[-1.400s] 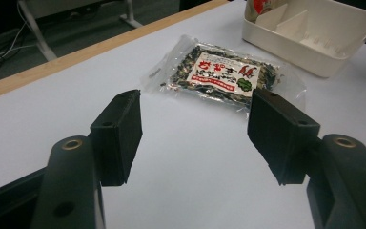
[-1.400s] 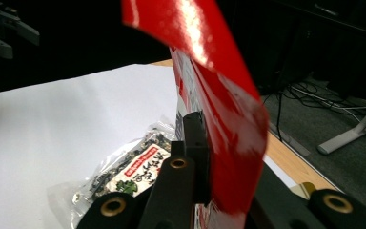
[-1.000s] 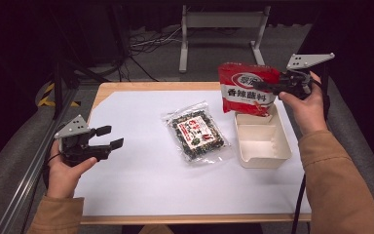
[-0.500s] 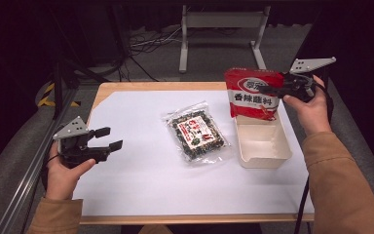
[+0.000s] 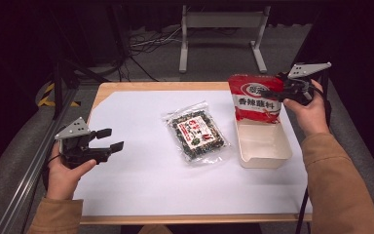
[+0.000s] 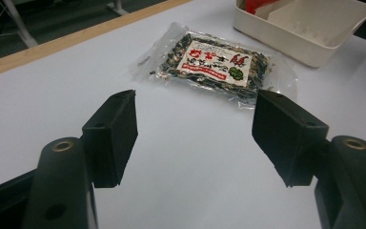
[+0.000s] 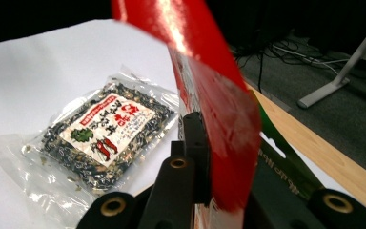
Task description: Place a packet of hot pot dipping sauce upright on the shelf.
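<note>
My right gripper [image 5: 278,91] is shut on the upper right edge of a red snack bag [image 5: 254,99], which hangs upright with its lower end inside a white tray [image 5: 264,158]. In the right gripper view the red snack bag [image 7: 208,90] is pinched between the black jaws. A clear packet of dark snack mix [image 5: 196,130] lies flat at the table's middle, and it shows as the clear packet [image 6: 217,64] ahead of my left gripper [image 6: 195,136]. My left gripper [image 5: 108,139] stands open over the white sheet at the left, with nothing between its jaws.
A white sheet [image 5: 141,175] covers most of the wooden table [image 5: 126,87]. The white tray [image 6: 310,33] stands beyond the packet. A metal stand [image 5: 221,29] and cables lie on the floor behind the table.
My right gripper has carried the red bag rightward and lower, so its bottom now sits in the white tray. The left gripper has stayed in place, open.
</note>
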The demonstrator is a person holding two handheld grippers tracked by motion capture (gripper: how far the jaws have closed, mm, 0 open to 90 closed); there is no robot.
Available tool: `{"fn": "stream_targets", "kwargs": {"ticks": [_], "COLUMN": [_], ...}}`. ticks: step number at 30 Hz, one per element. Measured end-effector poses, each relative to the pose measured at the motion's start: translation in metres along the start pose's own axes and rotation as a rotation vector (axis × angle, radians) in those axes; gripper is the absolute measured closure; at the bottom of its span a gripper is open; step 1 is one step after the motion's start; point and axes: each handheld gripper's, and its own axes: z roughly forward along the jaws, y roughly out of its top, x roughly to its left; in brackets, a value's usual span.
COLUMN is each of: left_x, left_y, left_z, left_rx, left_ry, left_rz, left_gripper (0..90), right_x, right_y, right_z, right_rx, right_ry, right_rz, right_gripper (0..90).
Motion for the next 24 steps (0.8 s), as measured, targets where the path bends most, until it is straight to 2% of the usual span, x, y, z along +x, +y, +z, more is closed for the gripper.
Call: {"fn": "stream_targets", "kwargs": {"ticks": [12,19,22,24], "left_x": [-0.001,-0.001,0.0,-0.001], "left_y": [0.001,0.001,0.002,0.002], "left_z": [0.002,0.002,0.002,0.003], "left_rx": [0.003,0.0,-0.004,-0.004], "left_ry": [-0.01,-0.011,-0.01,-0.015], "left_rz": [0.0,-0.001,0.007,-0.004], "left_gripper": [32.7,32.7,32.7,32.7], "right_x": [-0.001,0.001,0.001,0.001], "right_y": [-0.014,-0.019,-0.024,-0.027], "right_z": [0.011,0.014,0.014,0.014], "right_rx": [-0.003,-0.001,-0.004,0.009], "right_ry": [-0.005,0.012,0.0,-0.011], "right_rz": [0.007,0.015,0.032,0.041], "right_gripper": [89.2,89.1,88.4,88.6]}}
